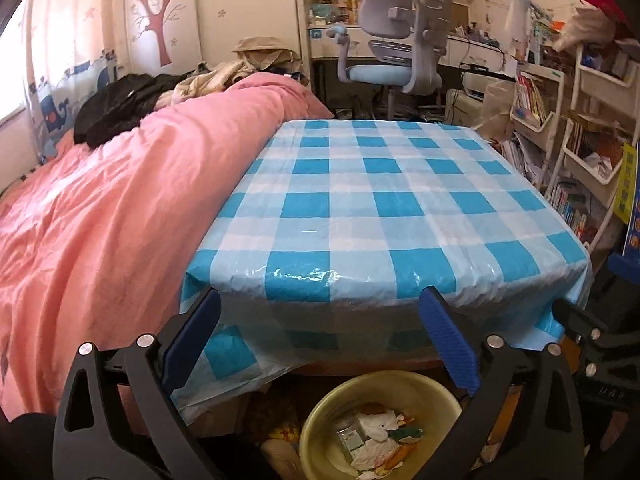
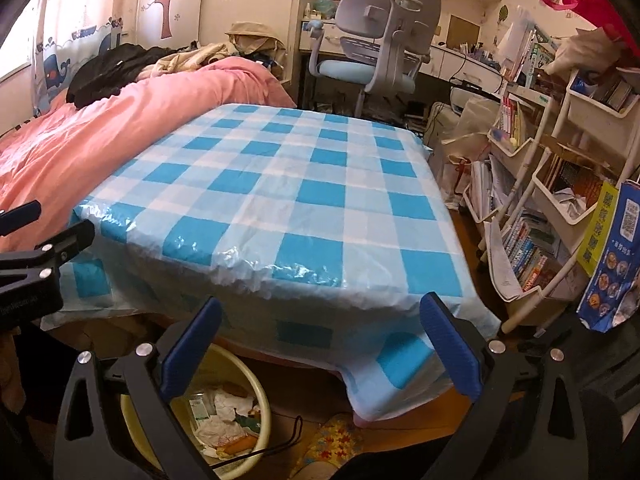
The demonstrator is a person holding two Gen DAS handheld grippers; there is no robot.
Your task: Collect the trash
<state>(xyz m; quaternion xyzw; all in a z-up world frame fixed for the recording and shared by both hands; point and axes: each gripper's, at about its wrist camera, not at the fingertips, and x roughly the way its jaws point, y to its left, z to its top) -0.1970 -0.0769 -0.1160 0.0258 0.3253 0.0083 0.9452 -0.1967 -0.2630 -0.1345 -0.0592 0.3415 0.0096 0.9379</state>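
Blue-and-white checked plastic sheet (image 1: pixel 372 200) covers the worktop; its top carries no loose items. Left claw (image 1: pixel 320 340) spread wide, blue pads well apart, nothing between them; it hangs above the yellow basin (image 1: pixel 316 432) on the floor under the worktop's near edge. Trash (image 1: pixel 376 440) lies inside the basin: crumpled white paper, a clear wrapper, orange and green scraps. Right claw (image 2: pixel 320 344) also spread, empty, positioned over the sheet's hanging corner, with the basin (image 2: pixel 256 400) at lower left of its view and the trash (image 2: pixel 224 420) visible in it. Pink duvet (image 1: pixel 120 200) on the bed touches the worktop's left side. Grey desk chair (image 1: pixel 400 40) stands beyond; bookshelves (image 2: pixel 560 200) at right.
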